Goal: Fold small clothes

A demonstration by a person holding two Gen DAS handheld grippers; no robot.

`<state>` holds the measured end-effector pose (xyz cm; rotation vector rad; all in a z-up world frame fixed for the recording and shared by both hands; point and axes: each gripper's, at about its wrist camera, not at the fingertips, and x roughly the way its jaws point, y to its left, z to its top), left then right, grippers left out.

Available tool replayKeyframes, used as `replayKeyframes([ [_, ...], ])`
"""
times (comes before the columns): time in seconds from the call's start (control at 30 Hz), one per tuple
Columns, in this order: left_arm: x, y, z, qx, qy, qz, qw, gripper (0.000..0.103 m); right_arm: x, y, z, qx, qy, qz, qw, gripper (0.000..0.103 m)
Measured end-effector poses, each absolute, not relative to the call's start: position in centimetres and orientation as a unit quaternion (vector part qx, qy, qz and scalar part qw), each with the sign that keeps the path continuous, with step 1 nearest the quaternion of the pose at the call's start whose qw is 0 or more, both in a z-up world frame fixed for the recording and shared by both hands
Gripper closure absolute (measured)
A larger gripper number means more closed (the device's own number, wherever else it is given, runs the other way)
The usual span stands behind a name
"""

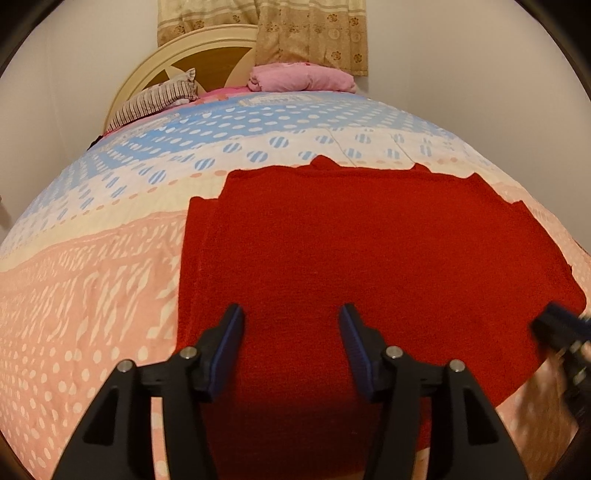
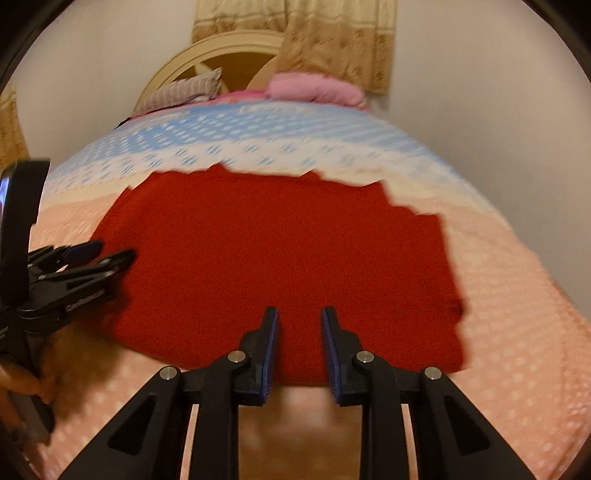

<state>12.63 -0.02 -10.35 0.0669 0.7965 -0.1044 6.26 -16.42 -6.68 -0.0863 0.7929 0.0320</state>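
A red knitted garment lies flat on the bed, folded into a rough rectangle with layered edges on its left and far right. It also shows in the right wrist view. My left gripper is open and empty, hovering over the garment's near left part. My right gripper is open, narrower than the left, and empty above the garment's near edge. The right gripper shows blurred at the right edge of the left wrist view. The left gripper shows at the left of the right wrist view.
The bed has a patterned sheet, pink near me, then cream and blue. A striped pillow and a pink folded blanket lie by the headboard. A curtain hangs behind. White walls on both sides.
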Motion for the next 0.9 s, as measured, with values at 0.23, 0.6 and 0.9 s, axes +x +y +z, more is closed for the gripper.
replayKeyframes([
  [0.23,12.6,-0.3,-10.4,0.044,0.387,-0.036,0.920,0.036,6.5,-15.2,-8.7,-0.050,0.391,0.019,0.919,0.079],
  [0.6,9.9,3.8,-9.5,-0.096,0.371,-0.035,0.923,0.021,6.7,-16.2,-9.0,-0.021,0.387,0.031,0.921,0.078],
  [0.9,7.6,5.8,-10.8,-0.167,0.386,-0.017,0.907,0.002,6.7,-16.6,-9.0,-0.005,0.384,0.039,0.923,0.078],
])
